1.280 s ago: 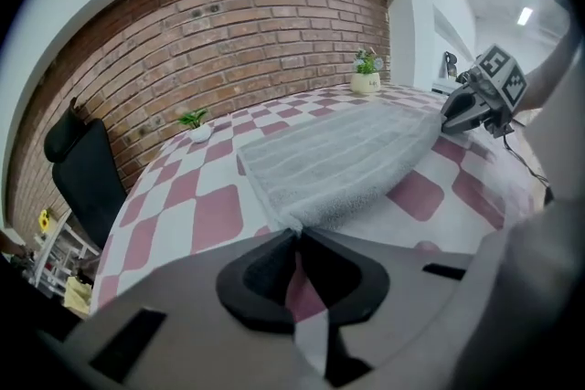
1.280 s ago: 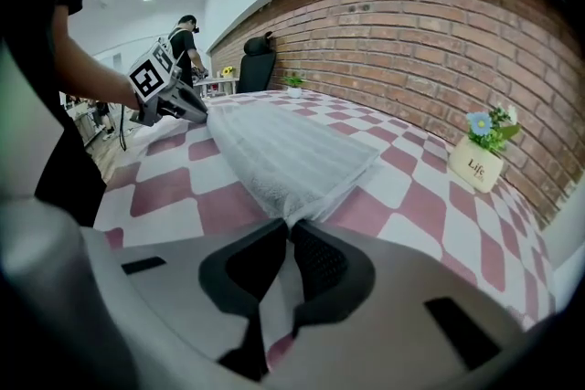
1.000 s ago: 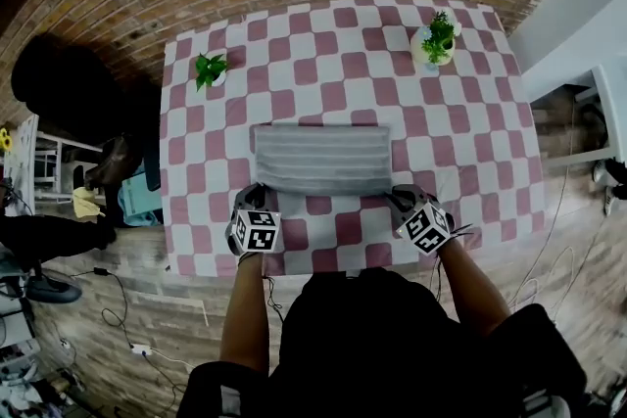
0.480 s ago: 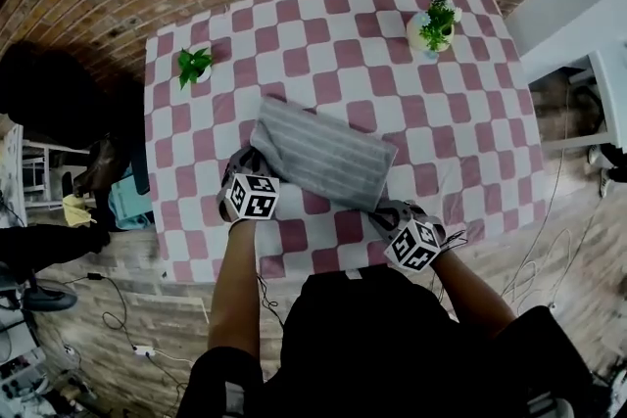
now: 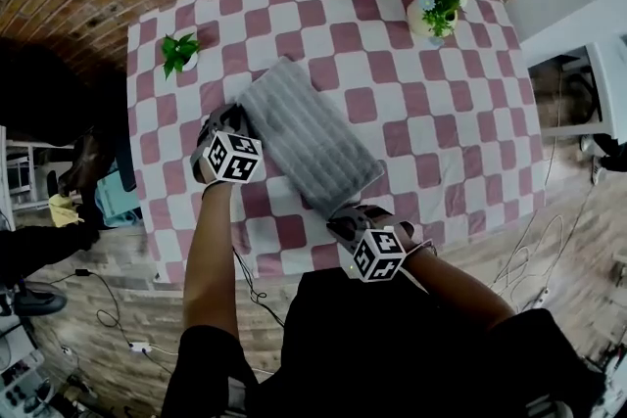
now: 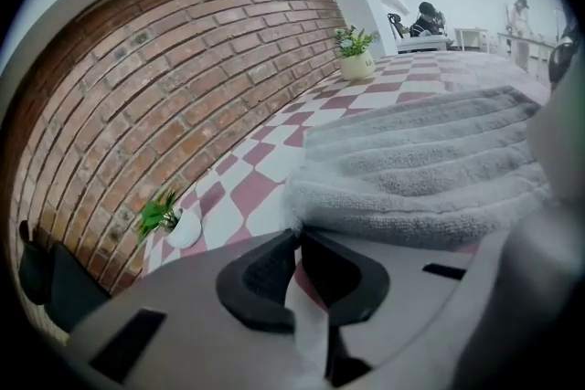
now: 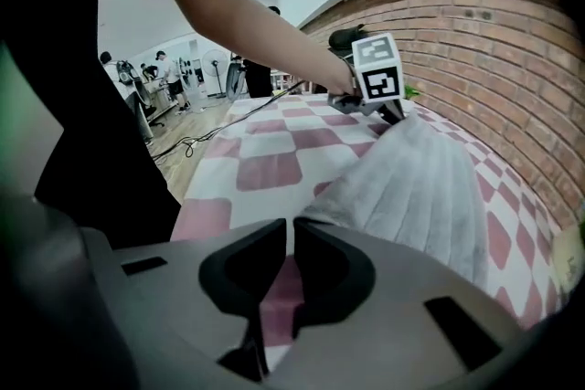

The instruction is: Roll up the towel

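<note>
Towel (image 5: 309, 144) slants eleven to five o'clock; left tongs (image 5: 235, 116) and right tongs (image 5: 336, 214) pinch neighbouring corners; keep that edge taut, low.

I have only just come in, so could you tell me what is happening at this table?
A person stands at the checked table with a two-jaw gripper in each hand. The left gripper and the right gripper are each shut on one end of the same long edge of a folded grey towel. The towel lies flat and at a slant across the cloth, and no rolling has begun yet. A small potted plant and a larger plant stand near the far edge, apart from the towel.
</note>
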Demonstrator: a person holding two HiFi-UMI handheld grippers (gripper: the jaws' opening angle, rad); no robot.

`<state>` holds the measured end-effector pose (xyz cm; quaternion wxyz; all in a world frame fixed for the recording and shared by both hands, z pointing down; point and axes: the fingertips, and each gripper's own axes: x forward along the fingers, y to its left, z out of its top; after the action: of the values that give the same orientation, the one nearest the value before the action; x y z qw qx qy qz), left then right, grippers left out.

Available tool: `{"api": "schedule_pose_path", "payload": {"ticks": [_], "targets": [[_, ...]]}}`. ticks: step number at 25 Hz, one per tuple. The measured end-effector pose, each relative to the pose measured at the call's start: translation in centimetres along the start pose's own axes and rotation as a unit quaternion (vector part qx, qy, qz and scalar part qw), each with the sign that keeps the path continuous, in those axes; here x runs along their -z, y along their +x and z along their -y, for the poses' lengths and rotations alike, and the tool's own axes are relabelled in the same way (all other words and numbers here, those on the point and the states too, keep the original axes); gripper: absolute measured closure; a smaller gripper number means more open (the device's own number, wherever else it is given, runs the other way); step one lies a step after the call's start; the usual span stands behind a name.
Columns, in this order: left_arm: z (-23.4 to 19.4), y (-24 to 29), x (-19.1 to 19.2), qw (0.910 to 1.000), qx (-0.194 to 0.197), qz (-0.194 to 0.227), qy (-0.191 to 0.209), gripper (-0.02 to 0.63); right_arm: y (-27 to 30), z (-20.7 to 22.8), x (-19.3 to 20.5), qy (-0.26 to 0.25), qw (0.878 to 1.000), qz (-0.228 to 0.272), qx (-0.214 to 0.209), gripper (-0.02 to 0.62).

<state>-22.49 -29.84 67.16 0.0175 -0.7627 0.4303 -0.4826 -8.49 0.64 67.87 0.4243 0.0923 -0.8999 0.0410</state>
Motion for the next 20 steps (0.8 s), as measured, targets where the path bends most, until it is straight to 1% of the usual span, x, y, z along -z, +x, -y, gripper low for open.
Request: {"api": "schedule_pose_path", "payload": {"ticks": [2,4,5,8,9,11,13,15,18,19,20], "targets": [[-0.4,0.5,-0.3,1.0000,0.001,0.005,0.004,0.581,1.1,-0.6,-1.4,-0.014,1.000,0.005,-0.011,0.566],[-0.8,0.7,-0.4,1.0000,-0.003,0.008,-0.004,0.572,2.0,-1.1,-2.3,-0.021,1.000,0.006,-0.018,0.565],[-1.1,0.6,-0.1,0.9998,-0.008,0.009,-0.014,0.563,2.2,-1.3,-2.5,-0.021,1.000,0.005,-0.022,0.560],[-1.5,-0.7,1.8,0.9979,-0.023,0.002,-0.060,0.515,1.6,-1.9,-2.2,-0.024,0.999,0.007,-0.032,0.512],[-1.4,-1.4,2.5,0.9971,-0.027,-0.001,-0.072,0.515,1.2,-2.1,-1.9,-0.031,0.999,0.007,-0.033,0.511],[-0.3,-3.1,3.5,0.9963,-0.030,-0.003,-0.081,0.518,0.2,-2.6,-0.9,-0.057,0.998,0.004,-0.029,0.508],[1.3,-5.0,3.9,0.9963,-0.027,0.002,-0.082,0.509,-0.8,-2.6,-0.1,-0.081,0.996,0.006,-0.022,0.508],[3.1,-7.0,3.8,0.9963,-0.017,0.013,-0.083,0.495,-2.1,-2.0,0.3,-0.088,0.996,0.019,-0.009,0.508],[6.5,-10.1,3.0,0.9958,0.011,0.045,-0.079,0.492,-3.8,0.2,1.0,-0.090,0.995,0.030,0.029,0.508],[7.8,-11.1,2.6,0.9949,0.024,0.059,-0.078,0.513,-4.3,1.1,1.5,-0.090,0.995,0.026,0.045,0.508],[9.0,-12.1,2.2,0.9939,0.035,0.070,-0.077,0.515,-4.6,2.0,2.0,-0.092,0.994,0.019,0.058,0.496]]}}
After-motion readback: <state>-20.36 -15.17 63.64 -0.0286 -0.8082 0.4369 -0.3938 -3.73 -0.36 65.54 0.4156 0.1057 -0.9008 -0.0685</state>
